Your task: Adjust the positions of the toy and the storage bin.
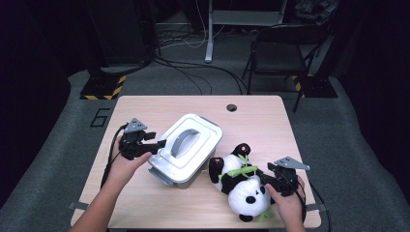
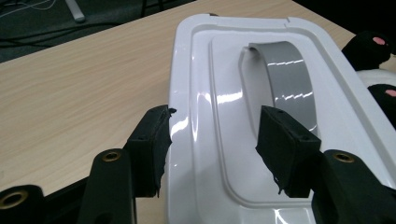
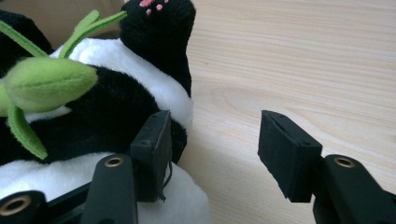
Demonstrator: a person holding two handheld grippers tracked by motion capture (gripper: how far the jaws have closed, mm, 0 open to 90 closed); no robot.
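A white lidded box (image 1: 188, 145) with a grey handle (image 1: 181, 142) sits left of centre on the wooden table (image 1: 145, 111). My left gripper (image 1: 157, 145) is at its left edge. In the left gripper view the left gripper (image 2: 212, 140) stands open, one pad beside the lid's (image 2: 224, 70) rim and the other over the lid near the handle (image 2: 289, 79). A plush panda (image 1: 241, 181) holding green bamboo (image 1: 241, 170) lies on its back at the front right. My right gripper (image 1: 265, 181) is at its right side. The right gripper (image 3: 212, 149) is open, its left pad against the panda (image 3: 107, 107), with bare table between the pads.
A round cable hole (image 1: 231, 107) is near the table's far edge. Beyond the table stand a folding chair (image 1: 285, 48), a white post (image 1: 210, 29) and loose cables on the floor. The panda's pink-soled feet (image 2: 369, 46) lie just right of the box.
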